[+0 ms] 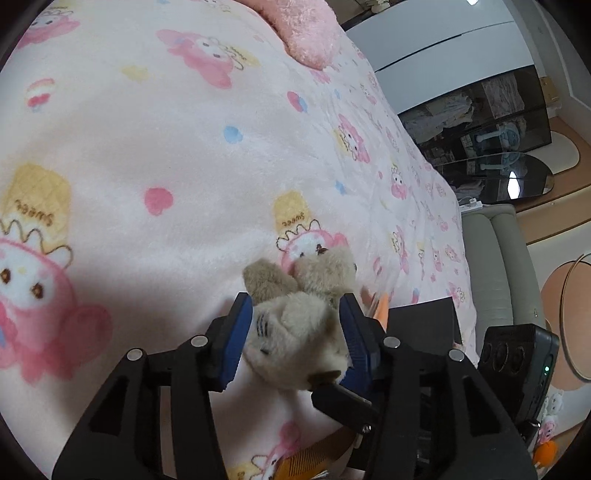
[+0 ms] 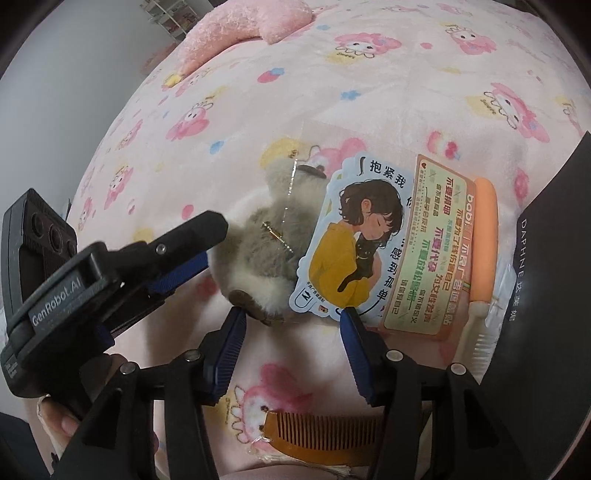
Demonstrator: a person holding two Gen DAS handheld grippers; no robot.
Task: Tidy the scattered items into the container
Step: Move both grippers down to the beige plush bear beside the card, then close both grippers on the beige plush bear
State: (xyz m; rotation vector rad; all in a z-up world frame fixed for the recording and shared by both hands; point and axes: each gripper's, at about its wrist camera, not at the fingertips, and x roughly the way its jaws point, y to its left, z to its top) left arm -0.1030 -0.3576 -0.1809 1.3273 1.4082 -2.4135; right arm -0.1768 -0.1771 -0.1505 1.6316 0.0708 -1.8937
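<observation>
Lying nearest the right wrist camera, at six o'clock in its view, is an amber plastic fine-toothed comb (image 2: pixel 325 430) flat on the pink cartoon-print fleece blanket (image 2: pixel 369 92), one of several loose items not yet tidied. Above it the right gripper (image 2: pixel 291 332) hangs with its blue pads spread wide and pinching nothing, their tips just short of a glossy card printed with a girl in yellow (image 2: pixel 354 243). At three o'clock an orange long-handled brush (image 2: pixel 484 236) lies beside the black cardboard box (image 2: pixel 546 288), probably the container. At nine o'clock the left gripper (image 1: pixel 295 339) straddles the small beige plush toy (image 1: pixel 295 332); both pads seem to touch its fur, apparently to lift it boxward, though I cannot tell whether they truly squeeze. Farthest, at twelve o'clock, rests a fluffy pink cushion (image 2: pixel 236 26).
</observation>
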